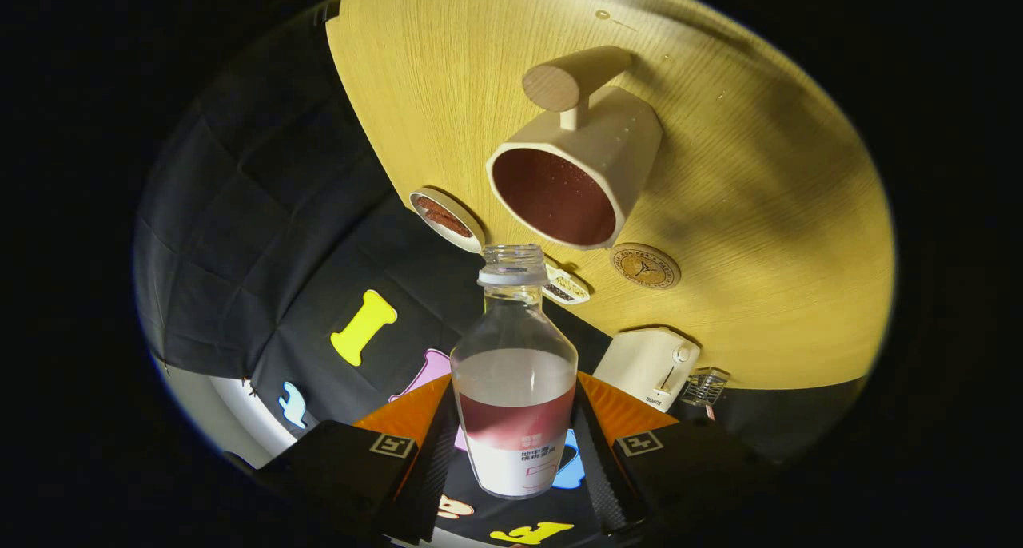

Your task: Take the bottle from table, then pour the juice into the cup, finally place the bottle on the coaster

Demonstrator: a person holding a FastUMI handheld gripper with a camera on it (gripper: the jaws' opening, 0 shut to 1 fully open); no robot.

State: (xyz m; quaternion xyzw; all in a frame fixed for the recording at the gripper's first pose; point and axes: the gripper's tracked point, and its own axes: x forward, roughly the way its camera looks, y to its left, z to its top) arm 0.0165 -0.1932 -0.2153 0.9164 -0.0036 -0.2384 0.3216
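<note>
My gripper (515, 432) is shut on a clear bottle (514, 372), one finger pressing on each side of its lower body. The bottle is uncapped and holds red juice low down near its white label. Its open mouth (512, 256) points at the rim of a beige cup (579, 172) just beyond it; the cup, with a round wooden handle (551, 87), has red juice inside. The whole scene looks rolled, so bottle and gripper are tilted relative to the wooden table (759, 212). A round cork coaster (645, 265) lies on the table right beside the cup.
A small dish (446, 219) with reddish-brown contents sits near the table's edge beside the cup. A small rectangular item (566, 286) lies by the bottle's neck. A white appliance (649, 366) and a wire basket (703, 387) stand past the coaster.
</note>
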